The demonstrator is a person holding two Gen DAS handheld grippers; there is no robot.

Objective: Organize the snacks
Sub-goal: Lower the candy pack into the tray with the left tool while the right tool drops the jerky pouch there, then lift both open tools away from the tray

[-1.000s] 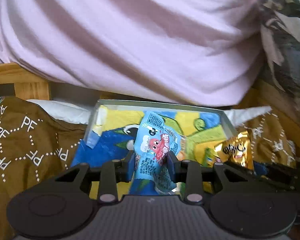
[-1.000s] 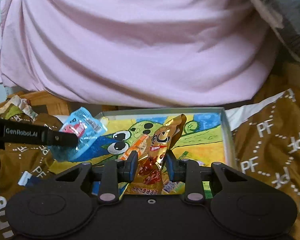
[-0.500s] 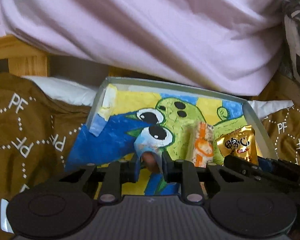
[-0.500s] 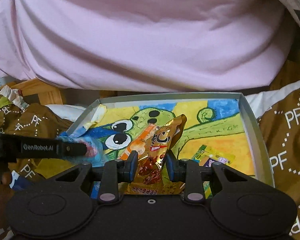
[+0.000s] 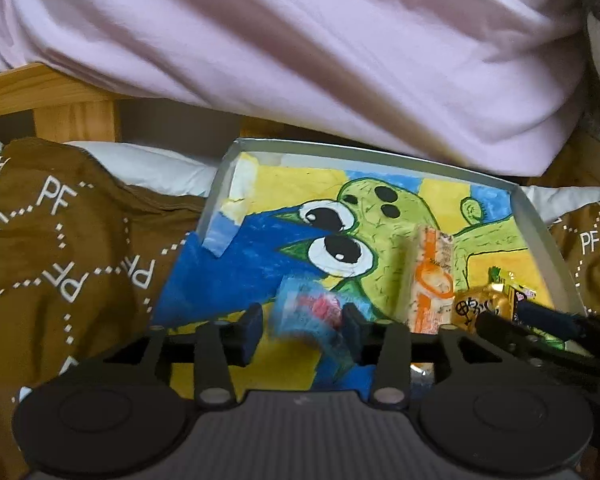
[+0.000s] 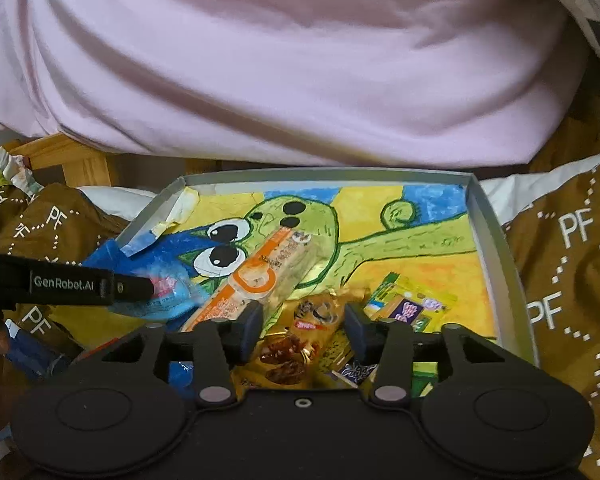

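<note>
Both hand-held grippers opened in the last half second. Left hand-held gripper [image 5: 302, 328] now wide, blue packet [image 5: 312, 320] loose between the fingers, blurred, dropping onto the painted tray [image 5: 540, 224]. Right hand-held gripper [image 6: 304, 328] wide too, gold packet [image 6: 300, 332] released onto the tray floor beside the orange bar [image 6: 260, 280] and yellow packet [image 6: 412, 304]. Two more snacks delivered, judging by that; next snacks probably to be fetched from the brown blanket [image 5: 60, 248].

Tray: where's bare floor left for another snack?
Free: the tray's far-right stretch, between the orange stick pack and right wall, beyond the yellow-purple packet. Also its far-left corner. Crowded: near edge, where blue packet and gold packet sit between open jaws.
</note>
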